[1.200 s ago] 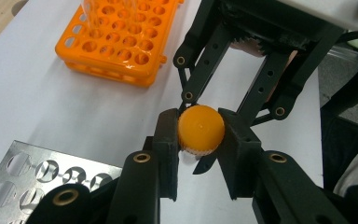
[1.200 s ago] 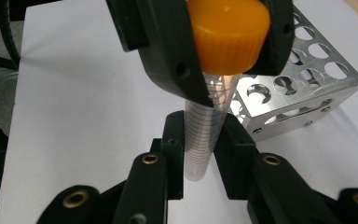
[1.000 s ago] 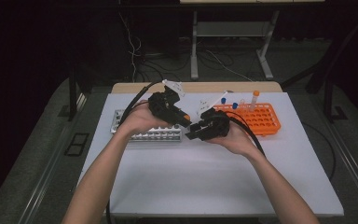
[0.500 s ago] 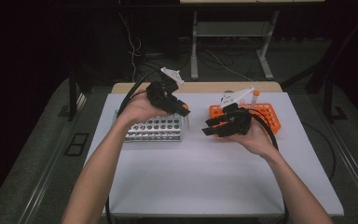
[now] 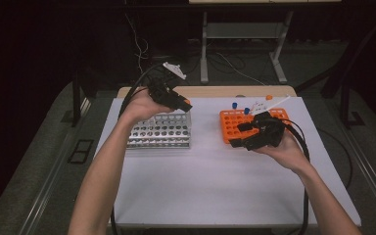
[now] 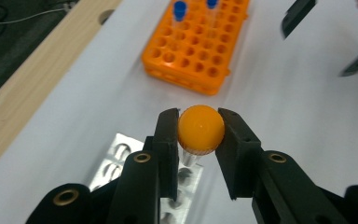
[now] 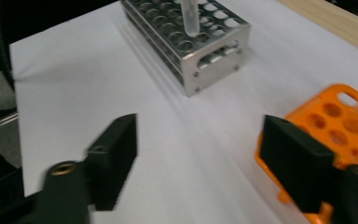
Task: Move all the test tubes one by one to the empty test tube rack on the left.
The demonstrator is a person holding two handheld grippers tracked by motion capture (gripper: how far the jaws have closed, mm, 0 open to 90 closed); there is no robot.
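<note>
Over on the left side of the white table, the left gripper is held above the far right corner of the metal rack. Its jaws are clamped on an orange-capped tube, one pad on each side of the round cap; in the left gripper view the clear body hangs straight down over the rack's holes, and from the right gripper view its tip sits just above or just inside a hole near the corner; I cannot tell which. Bare tabletop lies between the two racks. Further right stands the orange rack, with two blue-capped tubes upright in its far rows. At its near right edge the right gripper hovers just above the table, pointing left. Its jaws have just been opening and stand wide apart with nothing between them.
</note>
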